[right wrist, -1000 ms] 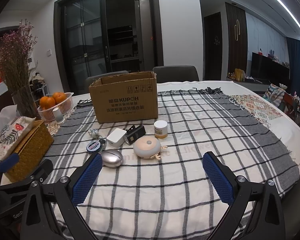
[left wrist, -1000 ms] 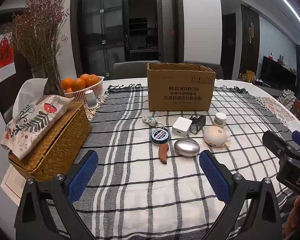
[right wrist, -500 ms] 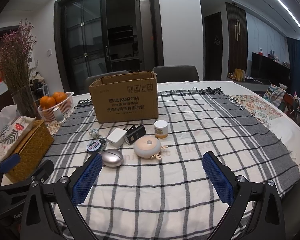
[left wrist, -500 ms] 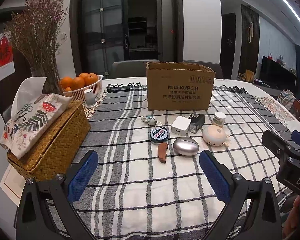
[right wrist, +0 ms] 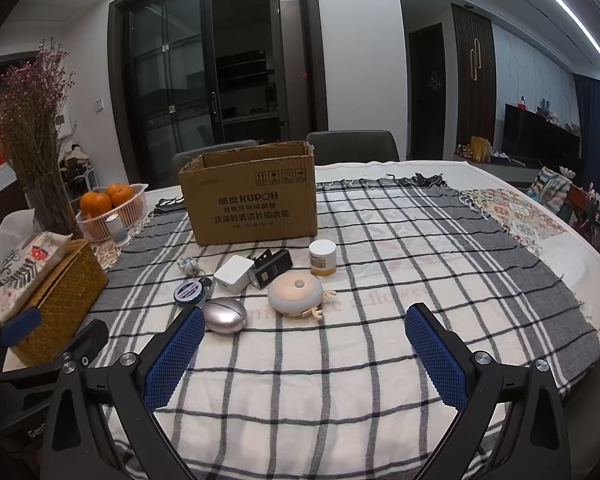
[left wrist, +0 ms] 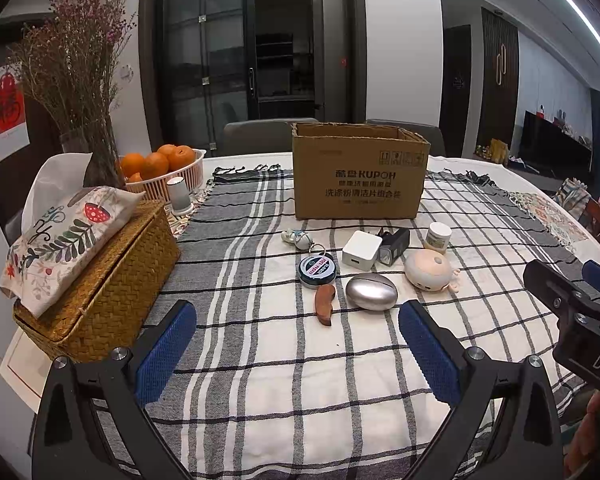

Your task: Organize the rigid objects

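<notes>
Several small objects lie on the checked cloth in front of an open cardboard box (left wrist: pixel 360 176) (right wrist: pixel 254 200): a silver oval case (left wrist: pixel 371 291) (right wrist: pixel 225 315), a round tin (left wrist: pixel 317 270), a brown wooden piece (left wrist: pixel 325 309), a white cube charger (left wrist: pixel 361 250) (right wrist: pixel 233 274), a black flashlight (left wrist: pixel 395 246), a pink round gadget (left wrist: pixel 429 269) (right wrist: pixel 296 294), a small white jar (left wrist: pixel 438 236) (right wrist: pixel 323 257) and a keychain figure (left wrist: pixel 298 237). My left gripper (left wrist: pixel 298 350) is open and empty, short of them. My right gripper (right wrist: pixel 306 354) is open and empty, its left finger beside the silver case.
A wicker tissue box (left wrist: pixel 104 280) stands at the left edge. Behind it are a basket of oranges (left wrist: pixel 160 170), a vase of dried flowers (left wrist: pixel 80 92) and a small white cylinder (left wrist: pixel 179 196). Chairs stand behind the table. The right gripper's body shows in the left wrist view (left wrist: pixel 576 320).
The left wrist view has shifted slightly; the objects sit a little higher in frame. The right gripper and all objects have not moved.
</notes>
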The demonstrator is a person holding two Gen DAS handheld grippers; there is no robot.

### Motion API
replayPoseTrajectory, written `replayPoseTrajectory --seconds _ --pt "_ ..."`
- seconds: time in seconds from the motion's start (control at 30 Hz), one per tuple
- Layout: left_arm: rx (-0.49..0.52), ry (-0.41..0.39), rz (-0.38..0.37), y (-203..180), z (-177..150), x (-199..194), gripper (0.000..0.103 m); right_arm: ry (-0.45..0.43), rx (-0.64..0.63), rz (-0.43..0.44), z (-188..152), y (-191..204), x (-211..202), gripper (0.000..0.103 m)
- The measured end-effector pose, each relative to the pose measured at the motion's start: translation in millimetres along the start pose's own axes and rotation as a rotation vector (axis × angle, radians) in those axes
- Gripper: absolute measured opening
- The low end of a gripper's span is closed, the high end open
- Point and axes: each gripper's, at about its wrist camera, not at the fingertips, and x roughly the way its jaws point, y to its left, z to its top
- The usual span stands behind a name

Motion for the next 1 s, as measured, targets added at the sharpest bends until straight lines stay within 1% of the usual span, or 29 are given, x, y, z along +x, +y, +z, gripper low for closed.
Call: replayPoseTrajectory --seconds 0.63,1.0 --pt "-0.001 0.002 -0.004 -0.6 -1.8 0.8 0.103 0.001 0.0 0.002 0.0 -0.4 0.3 0.102" --pt "0.003 0.018 -0.023 -5.3 -3.5 8.7 0.103 0.007 0.003 0.001 -0.3 -0.6 2.6 0.102"
